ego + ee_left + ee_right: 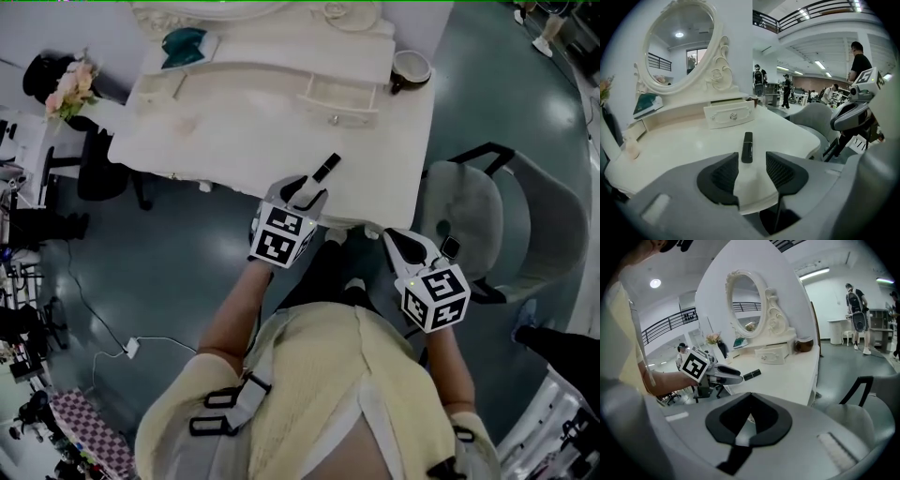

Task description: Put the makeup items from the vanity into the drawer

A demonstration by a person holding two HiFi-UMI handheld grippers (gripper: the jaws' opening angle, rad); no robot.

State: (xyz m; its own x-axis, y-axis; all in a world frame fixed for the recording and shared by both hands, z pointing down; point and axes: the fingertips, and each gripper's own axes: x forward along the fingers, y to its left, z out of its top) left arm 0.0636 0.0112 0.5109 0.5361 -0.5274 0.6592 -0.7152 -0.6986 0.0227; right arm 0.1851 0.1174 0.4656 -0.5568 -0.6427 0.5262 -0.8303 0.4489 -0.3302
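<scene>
A slim black makeup tube (325, 168) lies on the white vanity (234, 141) near its front edge. My left gripper (307, 190) points at the tube from just short of it. In the left gripper view the tube (747, 146) lies lengthwise just beyond the open left gripper (753, 161), with nothing pressed between the pads. A small white drawer (339, 97) with a round knob sits at the vanity's back and looks slightly pulled out. My right gripper (396, 236) hangs off the vanity's front right corner. In its own view the right gripper (750, 398) is shut and empty.
An oval mirror (682, 47) stands at the back. A dark green item (185, 45) rests on the left shelf, a brown bowl (410, 67) at the right corner, pink flowers (70, 89) off to the left. A grey chair (497, 216) stands right of the vanity.
</scene>
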